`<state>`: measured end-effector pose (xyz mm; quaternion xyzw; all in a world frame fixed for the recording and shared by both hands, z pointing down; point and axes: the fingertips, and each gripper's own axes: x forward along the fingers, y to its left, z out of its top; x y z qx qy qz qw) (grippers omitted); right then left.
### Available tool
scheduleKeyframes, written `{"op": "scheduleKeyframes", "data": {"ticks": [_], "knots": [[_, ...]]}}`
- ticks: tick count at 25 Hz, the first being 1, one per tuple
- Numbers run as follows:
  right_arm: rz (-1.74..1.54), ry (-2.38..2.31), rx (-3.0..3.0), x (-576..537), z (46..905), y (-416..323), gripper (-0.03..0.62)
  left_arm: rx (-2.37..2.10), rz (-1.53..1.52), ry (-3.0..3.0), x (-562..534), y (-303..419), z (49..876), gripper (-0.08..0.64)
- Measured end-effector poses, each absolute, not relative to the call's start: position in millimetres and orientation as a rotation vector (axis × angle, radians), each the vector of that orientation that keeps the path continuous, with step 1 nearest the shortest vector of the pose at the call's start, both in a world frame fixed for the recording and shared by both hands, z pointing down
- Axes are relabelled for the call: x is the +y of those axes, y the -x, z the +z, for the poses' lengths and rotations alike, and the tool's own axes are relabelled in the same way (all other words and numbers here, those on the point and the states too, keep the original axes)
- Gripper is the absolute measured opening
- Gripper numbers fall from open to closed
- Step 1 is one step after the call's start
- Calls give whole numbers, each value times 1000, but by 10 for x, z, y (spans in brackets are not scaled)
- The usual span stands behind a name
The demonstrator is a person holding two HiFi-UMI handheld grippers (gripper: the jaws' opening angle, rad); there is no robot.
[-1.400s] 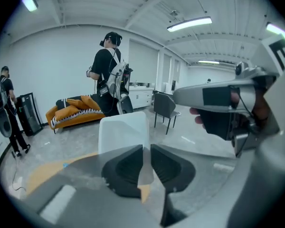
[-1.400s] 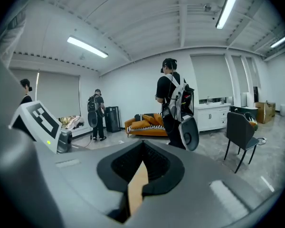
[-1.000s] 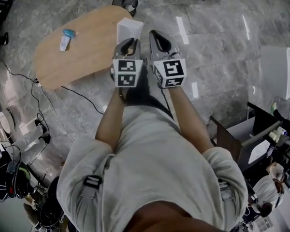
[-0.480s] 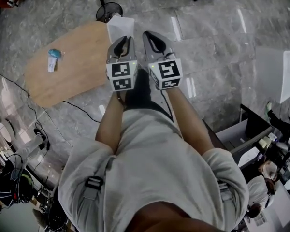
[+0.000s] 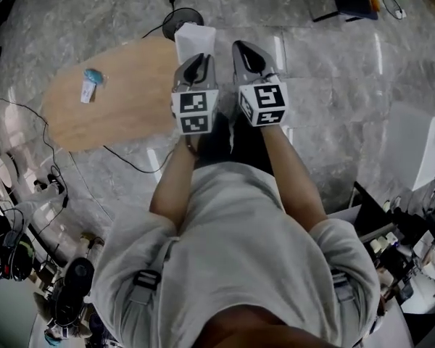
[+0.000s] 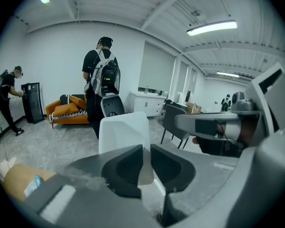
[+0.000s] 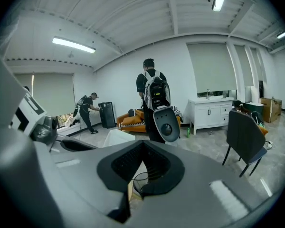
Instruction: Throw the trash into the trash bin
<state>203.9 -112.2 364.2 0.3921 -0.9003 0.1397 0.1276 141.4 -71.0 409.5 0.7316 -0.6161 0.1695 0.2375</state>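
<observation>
The white folded piece of trash (image 5: 194, 38) is pinched in the left gripper (image 5: 196, 58), which hides its lower end; whether it is paper or carton is unclear. Behind it, a dark round floor container (image 5: 175, 18) is half covered and its inside cannot be made out. A second ago that container stood clear of the white piece. The right gripper (image 5: 248, 47) is pressed together on nothing. A small blue-and-white packet (image 5: 89, 85) lies near the oval wooden table's (image 5: 130, 107) left edge.
</observation>
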Motion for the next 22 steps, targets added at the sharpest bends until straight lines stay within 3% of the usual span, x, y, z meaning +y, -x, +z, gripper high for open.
{"op": "scheduleKeyframes", "data": {"ticks": [9, 22], "knots": [[417, -835, -2641, -1707, 4124, -1320, 8, -1793, 431, -1823, -1265, -879, 4407, 75], [444, -453, -2619, -2809, 5287, -683, 8, -1837, 386, -1519, -2143, -372, 5541, 75]]}}
